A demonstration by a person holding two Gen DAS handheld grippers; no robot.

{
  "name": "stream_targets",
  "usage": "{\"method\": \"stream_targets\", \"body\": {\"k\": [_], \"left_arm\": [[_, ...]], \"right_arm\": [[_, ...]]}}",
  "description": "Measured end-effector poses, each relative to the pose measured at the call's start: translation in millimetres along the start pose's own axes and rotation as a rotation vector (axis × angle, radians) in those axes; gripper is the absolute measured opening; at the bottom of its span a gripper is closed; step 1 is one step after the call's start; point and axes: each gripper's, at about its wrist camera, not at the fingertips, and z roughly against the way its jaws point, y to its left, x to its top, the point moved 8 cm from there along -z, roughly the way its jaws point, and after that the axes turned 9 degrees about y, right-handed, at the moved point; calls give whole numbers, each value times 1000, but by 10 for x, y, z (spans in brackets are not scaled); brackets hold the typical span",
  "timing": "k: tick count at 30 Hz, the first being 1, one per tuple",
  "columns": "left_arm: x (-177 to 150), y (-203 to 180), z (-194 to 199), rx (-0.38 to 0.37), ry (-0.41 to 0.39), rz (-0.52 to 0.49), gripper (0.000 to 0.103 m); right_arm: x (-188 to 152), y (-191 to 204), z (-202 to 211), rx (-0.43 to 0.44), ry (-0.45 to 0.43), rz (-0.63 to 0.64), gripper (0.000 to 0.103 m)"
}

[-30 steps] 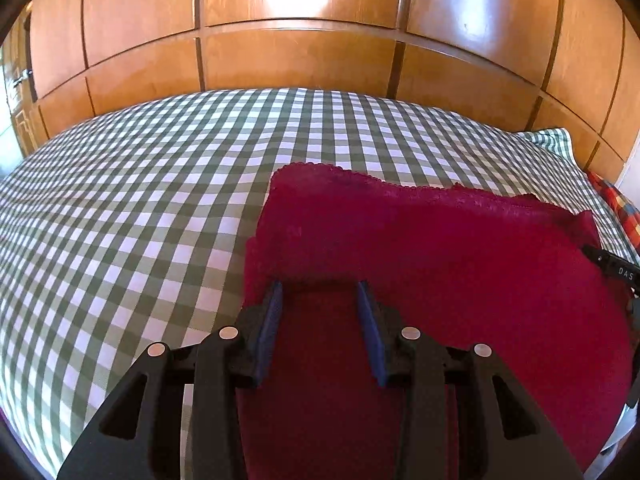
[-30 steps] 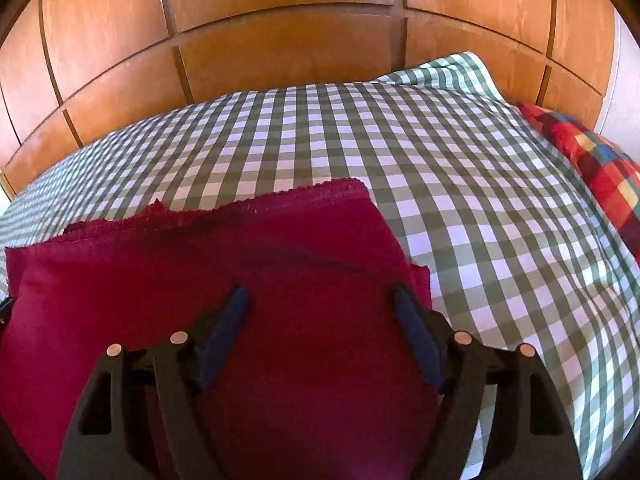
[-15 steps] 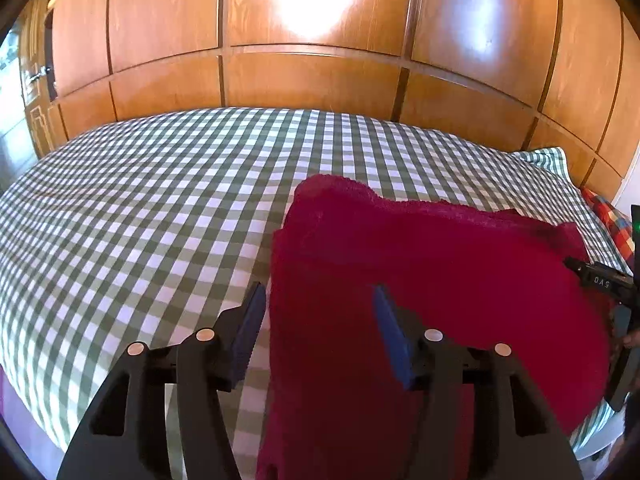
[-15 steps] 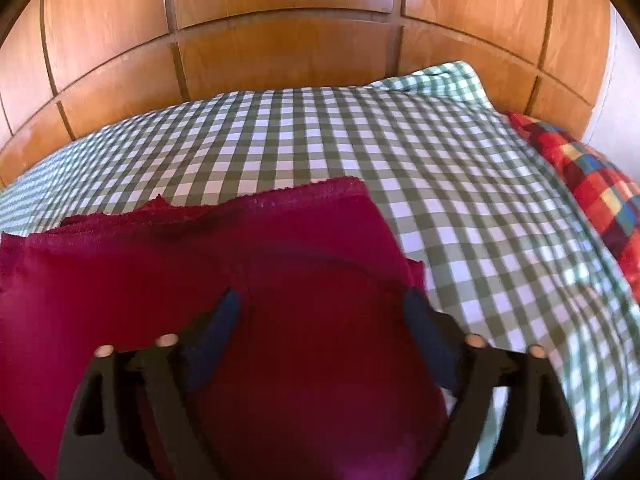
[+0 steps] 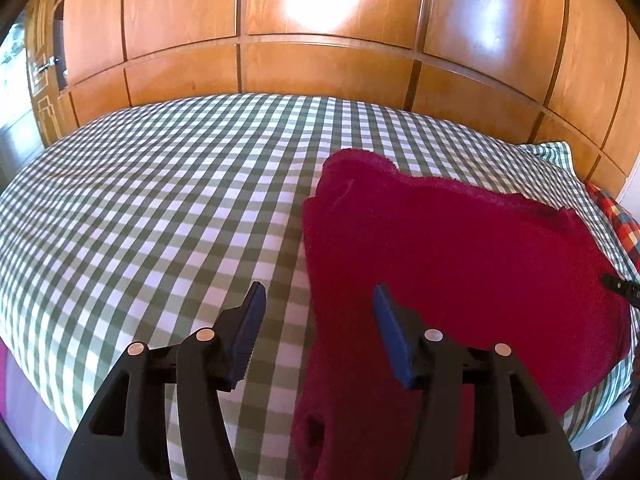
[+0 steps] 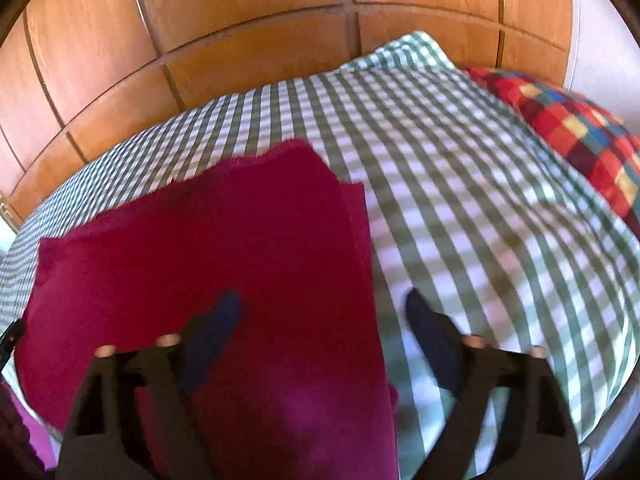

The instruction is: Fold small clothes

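A: Red cloth is lying on the checked bed cover, already doubled w/ one layer over another, near edge drooping off the bed's near side. Looks like mid-fold, between grips.

B: And the grippers?

A: Left gripper is hovering above the cloth's left edge, jaws spread wide, gripping nothing; left finger is sitting over bare checks, right finger over red. Right gripper is doing the mirror job at the right edge of the cloth, also wide apart & empty, view blurred.

B: Next move?

A: Prob. each one is needing to drop onto its side edge, pinch both layers, then carry one end across for another fold. Layers aren't lining up at the far right corner, so squaring may be needed.

B: Surroundings?

A: Wooden panels are standing beyond; plaid pillow is lying far right.
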Motion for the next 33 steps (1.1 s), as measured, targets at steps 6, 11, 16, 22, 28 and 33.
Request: {"method": "stream_targets", "body": {"k": [6,11,16,22,28,33], "left_arm": [[-136,103,5,-31,35,-1,55],[-265,111,77,-113,59,-21,46],[-377,38,132,-155,84,-81,16],[-407,5,88,-106,86,-76,17],[-251,-29,289,-33,12,-107,19],[-154,-48,344,-7,-17,-128,19]], "right_arm": [[-112,-11,-7,48,13,-25,63],[-123,24,-48,75,23,-22,57],[-169,12,-19,112,39,-2,47],[-209,-14,-43,141,28,-24,47],[-192,-3,-37,144,30,-38,50],[-171,-70,-2,107,28,-56,73]]}}
